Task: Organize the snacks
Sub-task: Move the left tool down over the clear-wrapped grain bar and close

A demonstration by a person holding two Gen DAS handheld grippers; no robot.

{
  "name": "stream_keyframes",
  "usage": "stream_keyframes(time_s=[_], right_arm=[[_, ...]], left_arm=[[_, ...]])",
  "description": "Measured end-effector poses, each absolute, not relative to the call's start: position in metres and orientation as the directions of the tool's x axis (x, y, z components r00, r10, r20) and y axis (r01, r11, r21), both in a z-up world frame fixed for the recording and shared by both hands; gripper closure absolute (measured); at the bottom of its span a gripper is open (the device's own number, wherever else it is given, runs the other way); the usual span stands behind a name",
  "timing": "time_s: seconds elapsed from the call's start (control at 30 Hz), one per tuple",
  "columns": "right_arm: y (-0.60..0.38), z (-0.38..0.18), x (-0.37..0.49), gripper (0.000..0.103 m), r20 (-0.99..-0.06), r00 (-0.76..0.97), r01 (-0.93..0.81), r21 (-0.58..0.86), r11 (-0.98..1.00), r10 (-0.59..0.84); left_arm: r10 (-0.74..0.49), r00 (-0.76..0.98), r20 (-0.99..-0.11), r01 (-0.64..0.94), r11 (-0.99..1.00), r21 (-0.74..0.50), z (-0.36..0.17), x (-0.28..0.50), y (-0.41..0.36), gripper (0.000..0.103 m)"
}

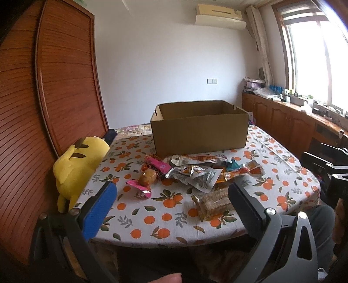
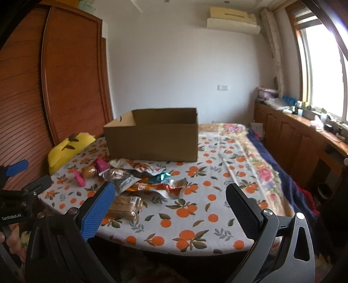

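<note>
Covering the table [image 1: 282, 191], orange-print cloth holds snacks [image 1: 195, 174].

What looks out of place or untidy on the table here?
The snack packets lie in a loose, overlapping heap in front of the cardboard box; no packet shows above its rim. A yellow plush toy, no snack, sits at the table's left edge.

Home bedroom: wardrobe [image 1: 65, 71], air conditioner [image 1: 219, 15], plush toy [image 1: 76, 165].
</note>
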State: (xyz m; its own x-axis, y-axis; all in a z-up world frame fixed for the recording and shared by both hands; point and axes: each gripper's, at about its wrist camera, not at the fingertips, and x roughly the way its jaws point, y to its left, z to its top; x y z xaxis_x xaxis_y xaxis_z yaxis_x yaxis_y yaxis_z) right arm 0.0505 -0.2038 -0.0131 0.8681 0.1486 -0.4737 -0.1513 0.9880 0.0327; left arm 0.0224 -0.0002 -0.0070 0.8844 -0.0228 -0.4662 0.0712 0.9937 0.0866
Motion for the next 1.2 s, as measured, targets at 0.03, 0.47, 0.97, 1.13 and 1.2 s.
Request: stream_keyframes(time_s=[0.03, 0.47, 0.97, 1.13, 1.2], right_arm=[[-0.205, -0.016, 0.055, 0.0, -0.483, 0.863, -0.157, 0.029, 0.987, 0.151], [-0.205, -0.046, 0.097, 0.0, -0.537, 0.827, -0.194, 0.005, 0.981, 0.166], [-0.232, -0.073, 0.099, 0.0, -0.582, 0.796, -0.154, 0.07, 0.986, 0.165], [-0.234, -0.074, 0.097, 0.0, -0.58, 0.797, -0.156, 0.068, 0.985, 0.166], [-0.234, -0.075, 0.097, 0.0, -0.583, 0.795, -0.158, 0.071, 0.985, 0.17]], left_arm=[[-0.027, 0.882, -0.47, 0.077, 0.993, 0.089, -0.011, 0.026, 0.0, 0.0], [-0.156, 0.776, -0.611, 0.208, 0.978, 0.015, -0.063, 0.081, -0.002, 0.002], [-0.226, 0.676, -0.702, 0.195, 0.973, -0.125, -0.097, 0.124, -0.051, 0.002], [-0.206, 0.65, -0.732, 0.152, 0.978, -0.141, -0.106, 0.137, -0.057, 0.002], [-0.21, 0.631, -0.747, 0.147, 0.978, -0.151, -0.112, 0.14, -0.06, 0.002]])
